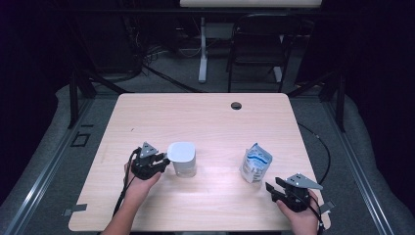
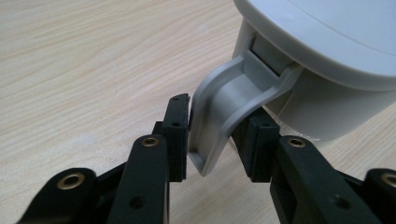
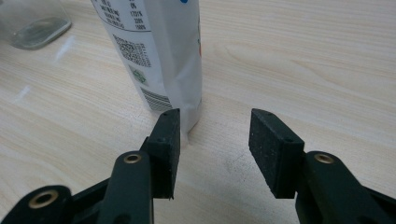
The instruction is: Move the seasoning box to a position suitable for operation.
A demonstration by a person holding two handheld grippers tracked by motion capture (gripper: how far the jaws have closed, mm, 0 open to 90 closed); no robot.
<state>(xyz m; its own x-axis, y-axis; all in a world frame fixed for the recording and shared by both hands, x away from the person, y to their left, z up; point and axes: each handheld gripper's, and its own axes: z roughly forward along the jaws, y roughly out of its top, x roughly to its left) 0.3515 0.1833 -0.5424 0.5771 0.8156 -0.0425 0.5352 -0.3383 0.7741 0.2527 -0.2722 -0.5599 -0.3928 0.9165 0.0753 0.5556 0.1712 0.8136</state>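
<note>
container (image 1: 182, 158) latch (image 2: 224, 109) pinched by left gripper (image 2: 212, 135); right gripper (image 3: 215, 140) fingers apart beside pouch (image 1: 255, 163), gripping nothing.

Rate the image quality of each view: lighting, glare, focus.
High view: table brightly lit, surroundings nearly black, soft overall, a pale sheen beside the container. Left gripper view: handle and jaws sharp, the container's lid at the top edge soft. Right gripper view: jaws crisp, print on the pouch blurred, faint glare streaks on the wood at left.
</note>
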